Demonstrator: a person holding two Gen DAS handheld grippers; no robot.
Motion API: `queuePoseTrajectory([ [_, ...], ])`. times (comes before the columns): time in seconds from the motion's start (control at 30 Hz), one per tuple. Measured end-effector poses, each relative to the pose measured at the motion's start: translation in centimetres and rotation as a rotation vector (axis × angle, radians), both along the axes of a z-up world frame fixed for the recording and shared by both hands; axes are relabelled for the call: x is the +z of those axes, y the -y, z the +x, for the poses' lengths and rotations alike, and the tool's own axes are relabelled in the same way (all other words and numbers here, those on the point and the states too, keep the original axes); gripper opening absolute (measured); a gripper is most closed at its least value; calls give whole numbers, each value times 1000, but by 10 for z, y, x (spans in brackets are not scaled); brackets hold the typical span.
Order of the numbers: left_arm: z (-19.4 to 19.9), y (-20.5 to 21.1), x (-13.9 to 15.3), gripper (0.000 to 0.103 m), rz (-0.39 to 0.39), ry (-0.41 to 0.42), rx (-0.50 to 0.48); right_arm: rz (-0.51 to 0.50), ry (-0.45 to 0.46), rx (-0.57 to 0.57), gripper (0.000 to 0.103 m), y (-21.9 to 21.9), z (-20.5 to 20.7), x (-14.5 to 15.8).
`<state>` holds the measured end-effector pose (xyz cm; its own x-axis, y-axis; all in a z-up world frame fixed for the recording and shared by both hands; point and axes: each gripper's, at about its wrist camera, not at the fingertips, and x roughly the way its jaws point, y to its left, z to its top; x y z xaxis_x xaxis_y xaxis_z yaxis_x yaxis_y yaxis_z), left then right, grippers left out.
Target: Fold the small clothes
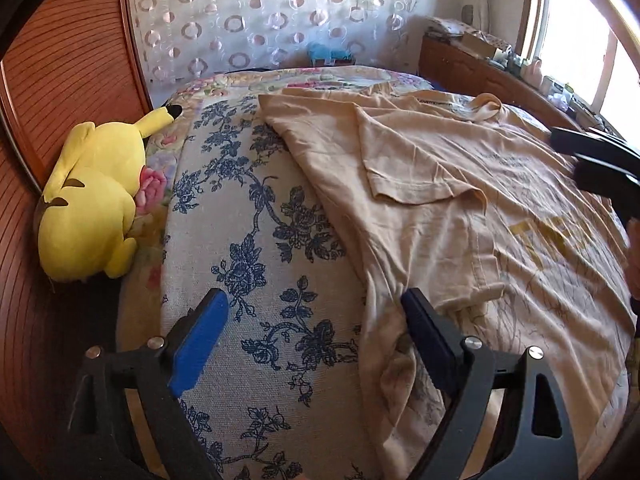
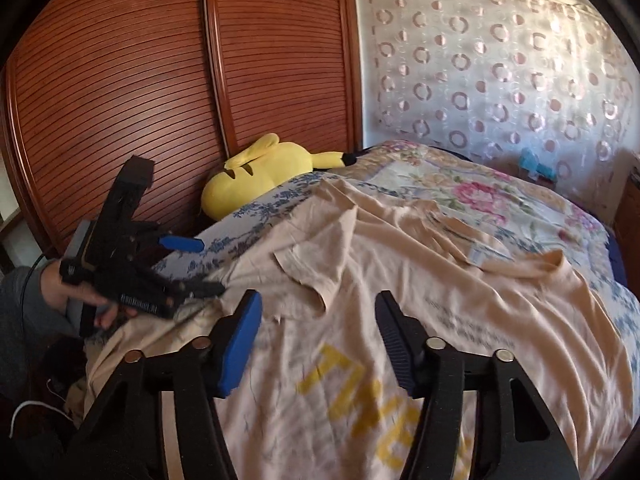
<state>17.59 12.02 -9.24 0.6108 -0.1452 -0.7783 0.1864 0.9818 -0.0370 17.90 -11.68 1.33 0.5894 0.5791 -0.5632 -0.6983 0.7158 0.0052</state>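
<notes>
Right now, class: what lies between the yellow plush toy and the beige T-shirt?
Only bare blue-flowered bedcover separates the plush toy from the T-shirt, clearest in the left wrist view.

Right gripper (image 2: 318, 344) (jaws apart) above beige T-shirt (image 2: 400, 264).

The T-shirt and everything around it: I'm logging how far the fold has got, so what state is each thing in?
T-shirt: spread on the bed, wrinkled, one sleeve folded inward.
Left gripper: open, nothing between its pads, one finger at the shirt's edge.
Right gripper: open over the yellow print, holding nothing.
Plush toy: lying by the wardrobe.
Wardrobe doors: closed.
</notes>
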Motion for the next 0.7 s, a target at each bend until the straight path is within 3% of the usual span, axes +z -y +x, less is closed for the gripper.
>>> queuePoseTrajectory([
  [0.07,1,-1,1,89,1,0,0,-18,-19,18,47,-15,20,-7],
  [0.27,1,-1,1,89,1,0,0,-58,-119,81,45,-60,58,-32],
  [0.43,1,-1,1,89,-1,0,1,-166,-112,110,42,-96,72,-47],
  [0.53,1,-1,1,89,-2,0,1,-248,-82,78,27,-113,80,-57],
  [0.6,1,-1,1,89,-1,1,1,-240,-83,65,19,-115,86,-56],
  [0.63,1,-1,1,89,-1,1,1,-237,-83,58,10,-113,88,-56],
  [0.7,1,-2,1,89,-2,1,1,-218,-89,54,5,-107,90,-56],
])
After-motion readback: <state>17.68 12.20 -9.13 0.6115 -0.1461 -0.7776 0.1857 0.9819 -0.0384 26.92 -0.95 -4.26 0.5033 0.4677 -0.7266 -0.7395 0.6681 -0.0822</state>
